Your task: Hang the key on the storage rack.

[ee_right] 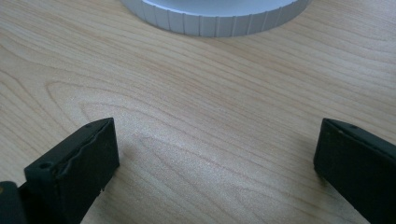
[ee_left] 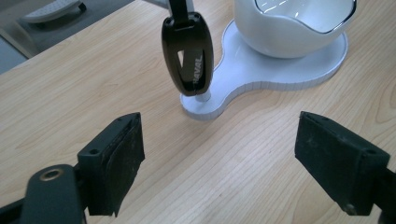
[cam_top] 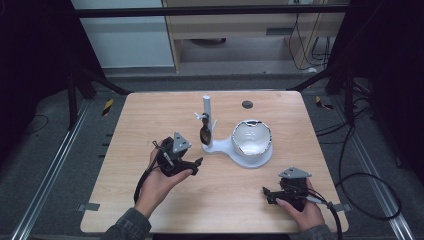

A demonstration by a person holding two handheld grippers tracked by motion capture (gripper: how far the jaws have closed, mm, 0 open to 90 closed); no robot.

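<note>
High view: a wooden table point(cam_top: 150, 125) is occupying the centre of the frame. A white stand point(cam_top: 235, 150) is sitting at mid-frame, slightly right of centre; its flat base is carrying a white bowl point(cam_top: 251, 137) on the right and an upright white post point(cam_top: 207, 112) on the left. A dark key fob point(cam_top: 205, 134) is hanging from a side peg of the post, just above the base. The left gripper point(cam_top: 196, 165) is being held at lower left of centre, near the stand, its jaws pointing right toward the fob. The right gripper point(cam_top: 266, 194) is resting at lower right, well apart from the stand, jaws pointing left.

Left gripper view: the jaws are standing spread wide at the bottom corners, holding nothing. The key fob point(ee_left: 187, 53) is hanging at upper centre, the bowl point(ee_left: 294, 25) sitting at upper right on the stand point(ee_left: 280, 70).

Right gripper view: the jaws are likewise spread wide and empty above bare wood, with the stand's ribbed edge point(ee_right: 215, 18) showing along the top.
</note>
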